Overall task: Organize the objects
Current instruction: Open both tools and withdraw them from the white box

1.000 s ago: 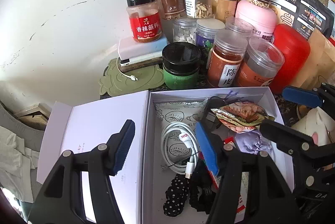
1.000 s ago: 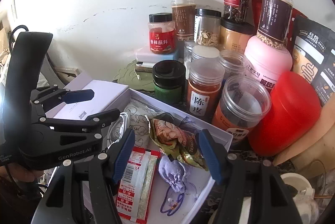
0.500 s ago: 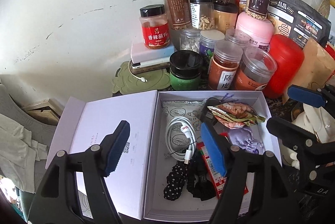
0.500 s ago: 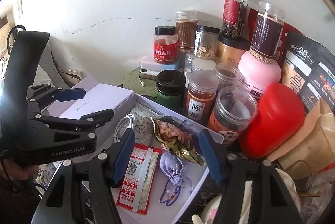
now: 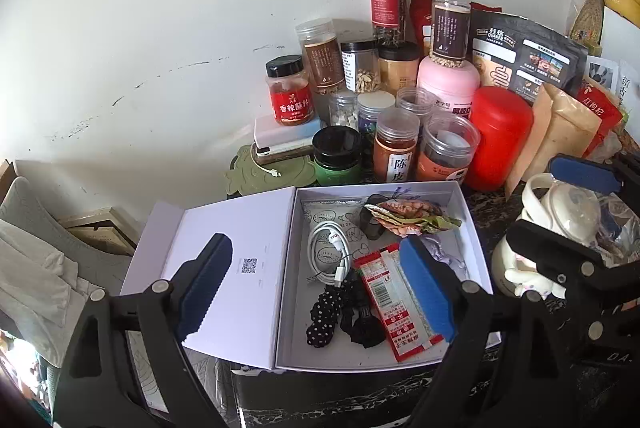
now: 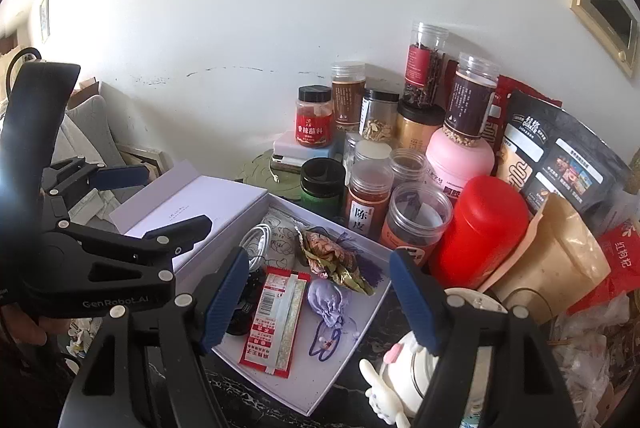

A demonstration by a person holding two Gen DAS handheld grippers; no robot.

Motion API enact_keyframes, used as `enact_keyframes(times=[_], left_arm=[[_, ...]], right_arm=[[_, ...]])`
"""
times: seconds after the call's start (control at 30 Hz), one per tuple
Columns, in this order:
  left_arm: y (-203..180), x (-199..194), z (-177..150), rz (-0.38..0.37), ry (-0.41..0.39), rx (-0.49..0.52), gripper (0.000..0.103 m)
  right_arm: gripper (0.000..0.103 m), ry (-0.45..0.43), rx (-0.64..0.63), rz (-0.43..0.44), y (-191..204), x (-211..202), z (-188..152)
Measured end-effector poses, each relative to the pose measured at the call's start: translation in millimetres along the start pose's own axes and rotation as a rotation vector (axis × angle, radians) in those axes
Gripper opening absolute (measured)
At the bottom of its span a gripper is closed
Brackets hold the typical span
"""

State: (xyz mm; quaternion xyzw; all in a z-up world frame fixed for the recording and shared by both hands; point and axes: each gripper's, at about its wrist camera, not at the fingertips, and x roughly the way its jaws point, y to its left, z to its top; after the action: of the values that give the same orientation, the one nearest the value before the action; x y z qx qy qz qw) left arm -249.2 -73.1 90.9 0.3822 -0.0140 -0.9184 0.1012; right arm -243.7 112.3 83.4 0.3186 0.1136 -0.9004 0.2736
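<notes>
An open white box (image 5: 468,212) sits on the dark table, its lid (image 5: 224,268) folded out to the left. Inside lie a coiled white cable (image 5: 328,252), a red sachet (image 5: 390,308), black scrunchies (image 5: 340,316), a snack wrapper (image 5: 412,216) and a lilac pouch (image 6: 328,302). My left gripper (image 5: 316,292) is open and empty, above the box's left half. My right gripper (image 6: 320,302) is open and empty, above the box's right side; the box (image 6: 352,348) and the red sachet (image 6: 276,320) lie between its fingers.
Several jars (image 5: 396,148) crowd the wall behind the box, with a red canister (image 5: 500,136), a pink tub (image 5: 448,84) and food bags (image 5: 524,56). A white bunny mug (image 5: 560,216) stands right of the box. A power bank (image 5: 280,144) lies on a green mat.
Both grippers have drawn back and up from the box, so the whole box and more of the wall show. Both stay open and empty. Nothing in the box has moved.
</notes>
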Motion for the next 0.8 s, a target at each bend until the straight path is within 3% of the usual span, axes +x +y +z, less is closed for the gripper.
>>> enact_keyframes(times=[0.47,0.8], left_arm=[[-9,-86,-31,0.023,-0.053,-0.009,0.094],[-26,-124,-69,-0.012,-0.064,0.02,0.094]], right_arm=[[0.074,-0.05,-0.001,-0.039,17,-73,-27],[0.074,-0.053,0.021,-0.087,30,-105,-66]])
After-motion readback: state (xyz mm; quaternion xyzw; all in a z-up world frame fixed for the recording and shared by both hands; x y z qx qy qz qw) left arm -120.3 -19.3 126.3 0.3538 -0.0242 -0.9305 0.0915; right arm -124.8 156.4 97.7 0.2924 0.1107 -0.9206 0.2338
